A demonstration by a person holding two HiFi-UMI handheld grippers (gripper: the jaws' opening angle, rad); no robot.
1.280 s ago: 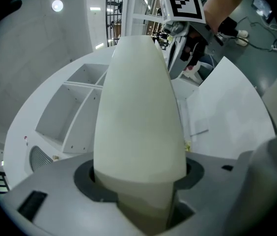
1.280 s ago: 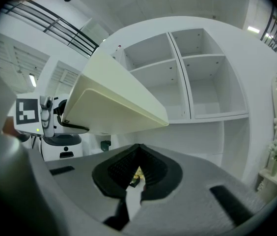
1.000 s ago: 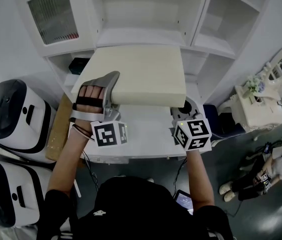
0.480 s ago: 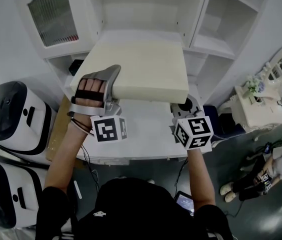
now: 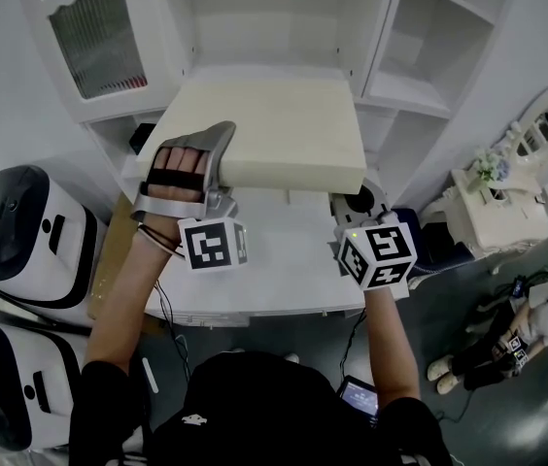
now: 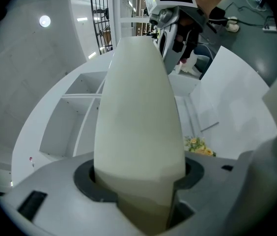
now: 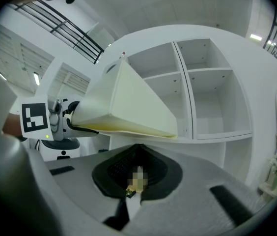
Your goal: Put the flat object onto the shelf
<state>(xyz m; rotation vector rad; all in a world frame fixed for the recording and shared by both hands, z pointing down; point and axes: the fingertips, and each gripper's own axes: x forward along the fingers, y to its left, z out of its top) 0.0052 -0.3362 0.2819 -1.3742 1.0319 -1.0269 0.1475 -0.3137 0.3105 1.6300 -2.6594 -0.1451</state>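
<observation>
Cream and matte, the flat slab [image 5: 274,129] is a thick, squarish pad with softly rounded edges and a plain top; its underside shows a slightly yellower tone in the right gripper view. It hangs roughly level in the air above the white table [image 5: 274,275], in front of the middle opening of the white shelf unit [image 5: 284,27]; its far edge points toward that opening. The left gripper [image 5: 214,153] grips the slab at its near left corner, one jaw lying over the top face and the other beneath; in the left gripper view the pad fills the gap between the jaws, which stand partly spread and press on its thickness. The right gripper [image 5: 357,205] sits under the near right corner; its jaws are drawn together with nothing between them, and the slab shows above them in its own view; whether they touch the underside I cannot tell. Both grippers point level toward the shelf unit.
</observation>
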